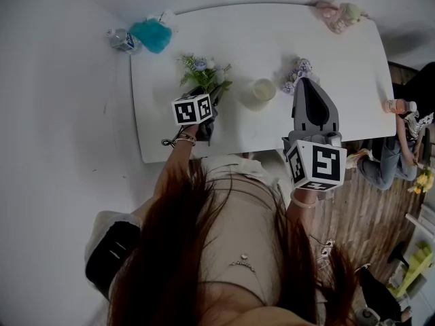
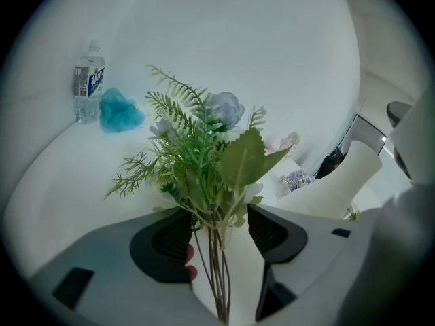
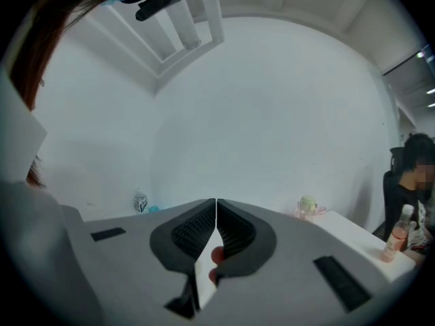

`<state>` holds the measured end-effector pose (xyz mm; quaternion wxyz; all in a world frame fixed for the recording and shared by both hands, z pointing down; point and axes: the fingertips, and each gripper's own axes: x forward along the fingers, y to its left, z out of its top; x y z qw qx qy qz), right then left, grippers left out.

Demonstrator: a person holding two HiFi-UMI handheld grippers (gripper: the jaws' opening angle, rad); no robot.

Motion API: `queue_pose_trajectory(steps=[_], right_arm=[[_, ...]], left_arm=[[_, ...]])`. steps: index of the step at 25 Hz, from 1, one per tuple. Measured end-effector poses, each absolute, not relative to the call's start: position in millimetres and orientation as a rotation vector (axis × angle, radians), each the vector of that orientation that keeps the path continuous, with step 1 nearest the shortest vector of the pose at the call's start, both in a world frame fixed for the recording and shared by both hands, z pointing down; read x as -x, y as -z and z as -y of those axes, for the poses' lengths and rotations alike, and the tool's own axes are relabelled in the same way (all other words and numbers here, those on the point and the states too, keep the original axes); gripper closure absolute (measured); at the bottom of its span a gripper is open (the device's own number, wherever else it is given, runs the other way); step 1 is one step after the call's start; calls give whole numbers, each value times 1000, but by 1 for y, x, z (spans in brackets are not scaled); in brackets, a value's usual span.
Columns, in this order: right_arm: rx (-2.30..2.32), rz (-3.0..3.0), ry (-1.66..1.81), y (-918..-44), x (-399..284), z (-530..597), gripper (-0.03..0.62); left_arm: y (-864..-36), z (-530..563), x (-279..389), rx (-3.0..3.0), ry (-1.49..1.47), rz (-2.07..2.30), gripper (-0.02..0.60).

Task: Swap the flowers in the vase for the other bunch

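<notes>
Left claw (image 2: 216,228), tilted downward, has its jaws apart around the stems of the green bunch (image 2: 204,161), over the bench's (image 1: 272,32) left part beside the vase (image 1: 259,91); right claw (image 3: 216,217), held nearly level, is closed with nothing in it

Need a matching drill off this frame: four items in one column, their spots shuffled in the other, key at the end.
Things:
1. green bunch
2. vase
3. purple bunch
4. water bottle

Places:
a. far left corner of the table, beside the teal fluffy thing
b. stems between the parted jaws of the left gripper
c. mid-table, between the two bunches
d. on the table, just right of the vase in the head view

Pairs: 1-b; 2-c; 3-d; 4-a
</notes>
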<state>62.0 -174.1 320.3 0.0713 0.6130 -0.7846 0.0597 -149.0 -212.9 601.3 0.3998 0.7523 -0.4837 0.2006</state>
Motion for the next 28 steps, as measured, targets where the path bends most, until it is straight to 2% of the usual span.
queue_pose_trajectory(steps=[19, 28], right_arm=[[-1899, 2365, -177, -310, -24, 141, 566], [-1871, 2425, -163, -305, -24, 130, 566]], left_arm=[[-559, 181, 165, -2034, -500, 1209, 330], [-516, 168, 171, -2091, -430, 1322, 394]])
